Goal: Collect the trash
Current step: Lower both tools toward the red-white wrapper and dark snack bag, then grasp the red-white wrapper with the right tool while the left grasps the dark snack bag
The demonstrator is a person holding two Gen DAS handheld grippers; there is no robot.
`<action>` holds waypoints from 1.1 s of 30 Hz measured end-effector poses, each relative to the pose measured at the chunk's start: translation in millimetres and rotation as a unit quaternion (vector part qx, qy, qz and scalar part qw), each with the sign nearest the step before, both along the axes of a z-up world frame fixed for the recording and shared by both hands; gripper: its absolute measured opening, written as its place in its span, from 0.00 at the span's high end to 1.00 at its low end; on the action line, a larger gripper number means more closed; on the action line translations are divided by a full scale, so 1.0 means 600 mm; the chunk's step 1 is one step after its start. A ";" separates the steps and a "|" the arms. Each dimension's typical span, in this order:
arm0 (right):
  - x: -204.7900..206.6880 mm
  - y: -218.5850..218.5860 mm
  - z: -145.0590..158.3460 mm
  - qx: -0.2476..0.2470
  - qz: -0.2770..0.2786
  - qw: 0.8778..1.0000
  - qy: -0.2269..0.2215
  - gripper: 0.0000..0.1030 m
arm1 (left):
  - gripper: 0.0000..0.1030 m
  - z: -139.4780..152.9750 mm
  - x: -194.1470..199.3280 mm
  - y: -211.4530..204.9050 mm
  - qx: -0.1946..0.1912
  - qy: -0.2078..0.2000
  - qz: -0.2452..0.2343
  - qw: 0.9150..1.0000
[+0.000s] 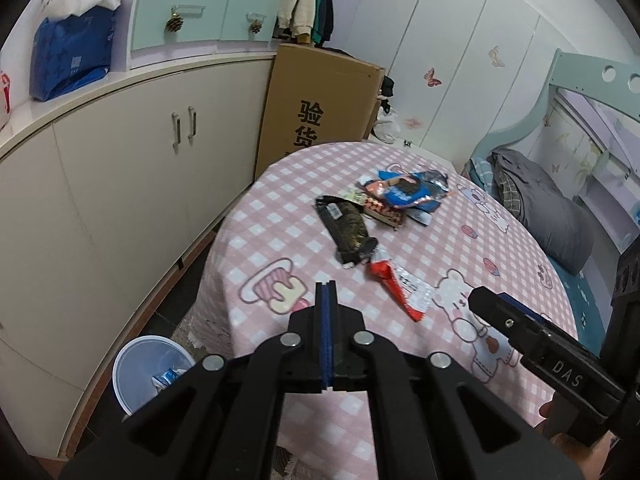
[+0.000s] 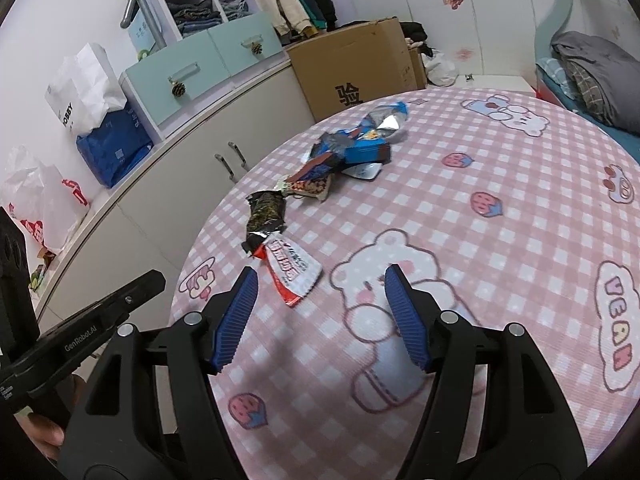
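Several snack wrappers lie on a round table with a pink checked cloth (image 1: 280, 236) (image 2: 480, 248). Nearest is a red and white wrapper (image 1: 400, 284) (image 2: 290, 270). Behind it lies a dark wrapper (image 1: 347, 229) (image 2: 265, 216), then a patterned one (image 1: 384, 210) (image 2: 310, 185) and a blue pile (image 1: 408, 190) (image 2: 356, 146). My left gripper (image 1: 326, 286) is shut and empty over the table's near left edge. My right gripper (image 2: 320, 276) is open and empty, just short of the red and white wrapper.
A white bin (image 1: 146, 372) with some trash in it stands on the floor left of the table. Cream cabinets (image 1: 120, 184) run along the left. A cardboard box (image 1: 320, 104) stands behind the table. A bed (image 1: 560, 208) is at right.
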State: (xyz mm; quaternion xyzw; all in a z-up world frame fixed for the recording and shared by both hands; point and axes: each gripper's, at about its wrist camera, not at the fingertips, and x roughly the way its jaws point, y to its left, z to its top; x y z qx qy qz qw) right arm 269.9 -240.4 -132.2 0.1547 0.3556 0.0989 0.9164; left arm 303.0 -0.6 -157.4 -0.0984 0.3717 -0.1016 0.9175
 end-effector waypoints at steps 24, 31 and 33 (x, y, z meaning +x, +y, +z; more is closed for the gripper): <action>0.097 -0.002 -0.027 -0.084 0.042 0.995 0.031 0.86 | 0.48 -0.041 0.156 -0.087 0.022 0.070 -0.013 0.997; 0.097 -0.028 -0.025 -0.031 0.043 0.998 0.026 0.86 | 0.73 -0.052 0.189 -0.124 0.063 0.074 0.005 0.995; 0.096 -0.027 -0.024 -0.030 0.047 0.998 0.022 0.87 | 0.80 -0.050 0.184 -0.130 0.073 0.066 0.004 0.995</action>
